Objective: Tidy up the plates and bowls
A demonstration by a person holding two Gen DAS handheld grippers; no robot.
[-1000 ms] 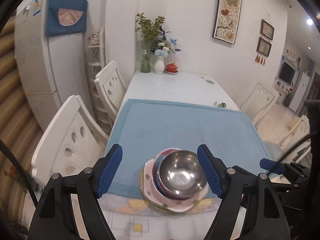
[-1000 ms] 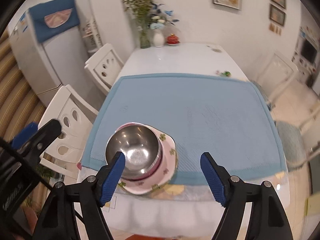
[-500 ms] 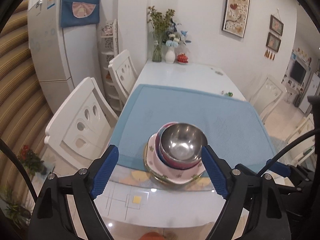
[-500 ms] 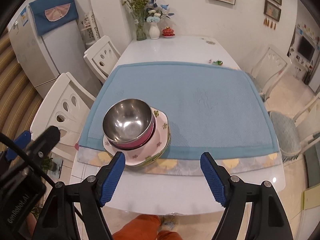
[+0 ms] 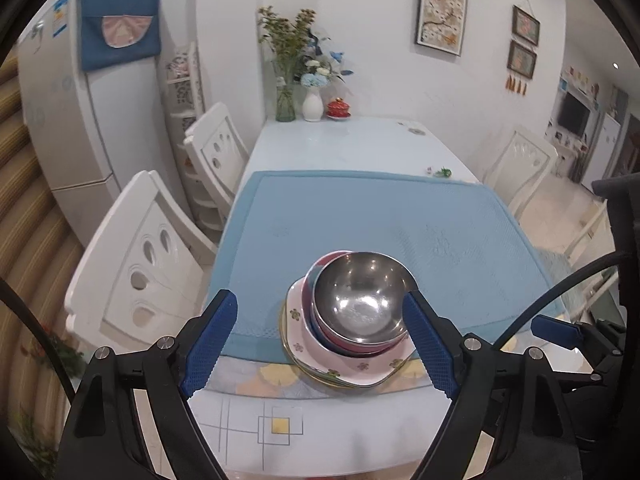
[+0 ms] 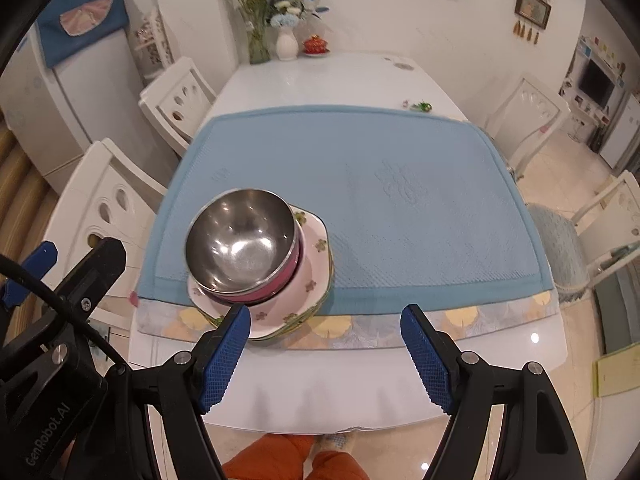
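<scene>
A steel bowl (image 5: 362,300) tops a stack of a pink bowl (image 5: 360,350) and a blue bowl, all on pink floral plates (image 5: 360,374). The stack stands at the near left edge of the blue mat (image 5: 360,208). My left gripper (image 5: 320,304) hangs open in front of the stack, the bowls showing between its blue pads without touching them. In the right wrist view the steel bowl (image 6: 240,244) and plates (image 6: 312,276) lie up and to the left of my right gripper (image 6: 325,316), which is open and holds nothing. The left gripper (image 6: 100,256) shows there at the left.
The white table (image 6: 340,392) carries vases (image 5: 312,104) and a red lidded cup (image 5: 339,109) at its far end, and a small green item (image 5: 442,172) beyond the mat. White chairs (image 5: 136,272) line both sides. A fridge (image 5: 72,120) stands left. Orange-clad legs (image 6: 288,456) show below the near edge.
Both grippers have drawn back toward the table's near edge, so the stack sits higher in both views and the table's front rim shows. The left jaws stand slightly wider.
</scene>
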